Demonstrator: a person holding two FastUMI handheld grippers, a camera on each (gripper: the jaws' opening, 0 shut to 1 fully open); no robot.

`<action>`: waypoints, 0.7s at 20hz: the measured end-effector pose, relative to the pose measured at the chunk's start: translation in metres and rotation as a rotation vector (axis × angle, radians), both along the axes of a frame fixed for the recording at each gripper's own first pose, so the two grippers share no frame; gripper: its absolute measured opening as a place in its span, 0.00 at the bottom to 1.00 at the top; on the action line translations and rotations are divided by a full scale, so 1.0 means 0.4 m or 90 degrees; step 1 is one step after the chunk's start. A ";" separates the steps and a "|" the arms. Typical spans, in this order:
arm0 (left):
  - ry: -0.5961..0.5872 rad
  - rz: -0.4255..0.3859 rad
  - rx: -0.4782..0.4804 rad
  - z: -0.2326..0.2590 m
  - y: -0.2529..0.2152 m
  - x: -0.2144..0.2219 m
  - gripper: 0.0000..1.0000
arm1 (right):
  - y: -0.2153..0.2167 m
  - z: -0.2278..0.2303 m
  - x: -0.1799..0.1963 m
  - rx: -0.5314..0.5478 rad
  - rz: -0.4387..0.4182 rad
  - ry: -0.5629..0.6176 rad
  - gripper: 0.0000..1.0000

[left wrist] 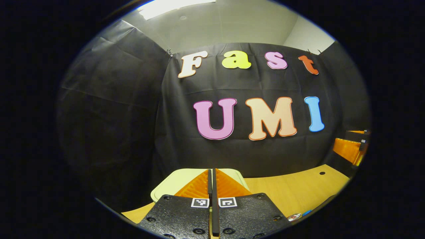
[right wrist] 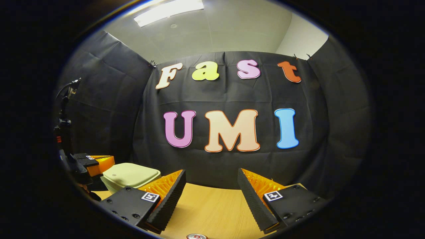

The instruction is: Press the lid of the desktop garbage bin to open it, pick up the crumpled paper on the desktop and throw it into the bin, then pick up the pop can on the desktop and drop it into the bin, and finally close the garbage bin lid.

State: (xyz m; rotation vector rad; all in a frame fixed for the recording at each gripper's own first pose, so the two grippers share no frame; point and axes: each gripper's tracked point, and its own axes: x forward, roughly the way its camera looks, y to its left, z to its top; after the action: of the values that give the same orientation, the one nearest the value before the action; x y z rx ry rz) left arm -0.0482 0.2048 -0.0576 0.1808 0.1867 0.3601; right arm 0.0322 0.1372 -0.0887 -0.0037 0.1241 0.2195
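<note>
The light wooden tabletop [right wrist: 206, 205] carries the pale green plastic bin [right wrist: 130, 176], lid down. Above the bin lid [left wrist: 172, 182] hangs the left gripper [left wrist: 212, 176], fingers pressed together. The right gripper [right wrist: 211, 182], spread wide and empty, sits to the bin's right. The silver can top [right wrist: 196, 236] lies nearest, below those fingers.

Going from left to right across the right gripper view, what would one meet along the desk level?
Left gripper → garbage bin with its lid down → right gripper, open over the desktop.
</note>
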 end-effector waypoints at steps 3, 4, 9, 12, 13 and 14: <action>0.023 0.006 -0.004 -0.043 0.033 0.000 0.00 | 0.008 -0.023 0.010 -0.002 -0.006 0.012 0.98; 0.033 0.007 -0.009 -0.059 0.041 -0.002 0.00 | 0.011 -0.031 0.009 -0.003 -0.007 0.016 0.98; 0.075 0.023 -0.050 -0.132 0.066 -0.011 0.00 | 0.003 -0.043 0.015 -0.013 -0.018 0.022 0.98; 0.053 0.019 -0.050 -0.133 0.067 -0.007 0.00 | -0.009 -0.050 0.020 -0.014 -0.025 0.026 0.98; 0.031 0.021 -0.079 -0.124 0.072 0.001 0.00 | -0.015 -0.050 0.020 -0.014 -0.027 0.028 0.98; 0.031 0.023 -0.130 -0.136 0.064 -0.003 0.00 | -0.024 -0.047 0.020 -0.015 -0.031 0.027 0.98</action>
State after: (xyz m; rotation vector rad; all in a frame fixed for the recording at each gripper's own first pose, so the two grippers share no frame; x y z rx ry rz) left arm -0.0495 0.2303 -0.1119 -0.0147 0.2732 0.3701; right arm 0.0401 0.1276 -0.1074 -0.0196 0.1689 0.1694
